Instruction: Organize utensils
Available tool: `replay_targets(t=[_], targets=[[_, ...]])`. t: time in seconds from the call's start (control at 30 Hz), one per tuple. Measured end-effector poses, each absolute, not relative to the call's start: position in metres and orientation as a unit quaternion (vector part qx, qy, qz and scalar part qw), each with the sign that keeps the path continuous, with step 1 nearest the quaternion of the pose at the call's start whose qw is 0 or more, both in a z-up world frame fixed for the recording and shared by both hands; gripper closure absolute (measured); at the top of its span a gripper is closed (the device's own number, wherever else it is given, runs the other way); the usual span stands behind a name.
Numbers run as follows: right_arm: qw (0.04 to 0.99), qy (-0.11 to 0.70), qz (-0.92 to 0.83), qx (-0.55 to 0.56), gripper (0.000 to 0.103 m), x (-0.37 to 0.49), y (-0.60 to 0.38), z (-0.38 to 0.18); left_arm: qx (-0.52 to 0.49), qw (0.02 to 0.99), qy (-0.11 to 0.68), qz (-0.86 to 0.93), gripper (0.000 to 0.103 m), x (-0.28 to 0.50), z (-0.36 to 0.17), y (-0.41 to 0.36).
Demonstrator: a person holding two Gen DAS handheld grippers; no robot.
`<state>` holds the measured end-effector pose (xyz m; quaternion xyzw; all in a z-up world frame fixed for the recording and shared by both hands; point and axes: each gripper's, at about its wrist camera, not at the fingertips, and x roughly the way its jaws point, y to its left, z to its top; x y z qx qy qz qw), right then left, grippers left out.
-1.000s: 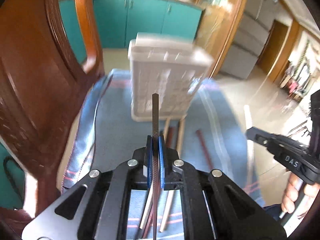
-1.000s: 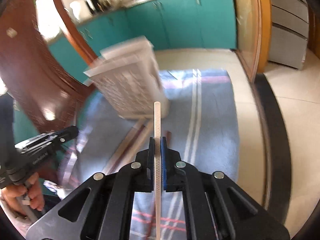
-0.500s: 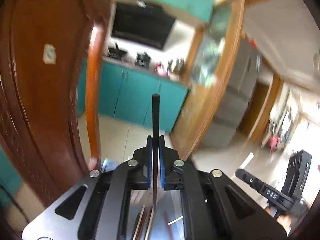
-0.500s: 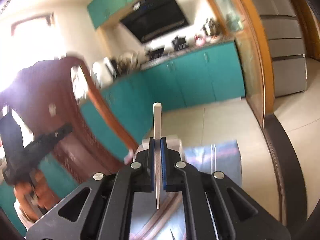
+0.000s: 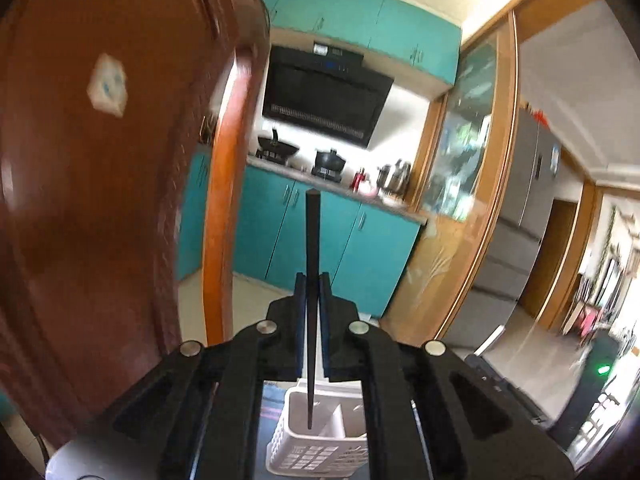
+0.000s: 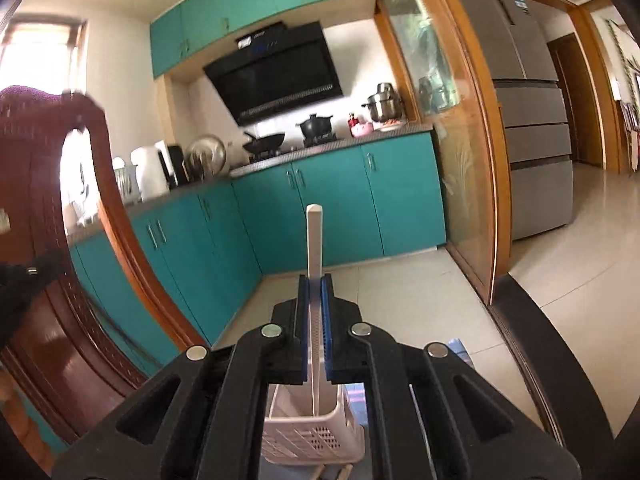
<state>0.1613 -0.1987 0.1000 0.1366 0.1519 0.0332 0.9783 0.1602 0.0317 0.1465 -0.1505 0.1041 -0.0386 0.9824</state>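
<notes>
My left gripper (image 5: 311,280) is shut on a dark chopstick (image 5: 311,248) held upright; its thin lower tip hangs over the open top of the white slotted utensil basket (image 5: 320,450) below. My right gripper (image 6: 315,282) is shut on a white chopstick (image 6: 314,240), also upright, with its lower end reaching down into the same basket (image 6: 312,438). The basket stands on a blue striped cloth (image 6: 458,350). Ends of loose chopsticks (image 6: 344,472) show on the cloth in front of the basket.
A red-brown wooden chair back (image 5: 104,184) rises close on the left, also in the right wrist view (image 6: 52,280). Teal kitchen cabinets (image 6: 340,208), a glass sliding door (image 5: 464,200) and a grey fridge (image 6: 532,128) lie beyond.
Both grippers have tilted up from facing the table to facing the kitchen, turning their chopsticks upright over the basket. The basket has dropped from mid-view to beneath the grippers.
</notes>
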Motion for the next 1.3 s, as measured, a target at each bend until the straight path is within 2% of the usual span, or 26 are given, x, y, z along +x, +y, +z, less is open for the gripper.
replay_targets(t=[0.23,0.43,0.47,0.53,0.63,0.8,0.93,1.0,1.03,1.2,1.3], targets=[[0.976,0.176,0.049,0.115,0.096,0.158,-0.194,0.08,-0.16,0.972,0.168,-0.036,0.096,0.195,0.106,0.03],[0.976,0.182,0.052,0.111,0.095,0.153,-0.196,0.079,-0.133,0.973,0.187,-0.035,0.096,0.206,0.092,0.015],[0.976,0.181,0.053,0.11,0.094,0.151,-0.197,0.08,-0.13,0.973,0.188,-0.036,0.096,0.205,0.091,0.014],[0.976,0.18,0.054,0.111,0.079,0.147,-0.198,0.082,-0.123,0.974,0.189,-0.035,0.096,0.202,0.089,0.012],[0.977,0.168,0.059,0.119,0.067,0.134,-0.205,0.087,-0.114,0.975,0.185,-0.036,0.095,0.194,0.088,0.013],[0.982,0.125,0.044,0.135,0.061,0.102,-0.232,0.094,-0.118,0.975,0.184,-0.039,0.082,0.172,0.086,0.022],[0.983,0.11,-0.017,0.149,0.061,0.076,-0.268,0.08,-0.097,0.979,0.176,-0.033,0.08,0.142,0.077,0.024],[0.978,0.136,-0.043,0.15,0.061,0.076,-0.28,0.065,-0.072,0.98,0.183,-0.018,0.075,0.128,0.065,0.02],[0.973,0.17,-0.048,0.148,0.061,0.082,-0.285,0.052,-0.059,0.978,0.2,-0.014,0.071,0.124,0.056,0.016],[0.909,0.377,0.001,0.175,0.061,0.123,-0.28,-0.027,-0.009,0.957,0.29,-0.017,0.065,0.123,0.016,-0.005],[0.89,0.442,0.025,0.109,0.061,0.131,-0.241,-0.061,0.01,0.946,0.324,-0.016,0.062,0.129,0.001,-0.009]])
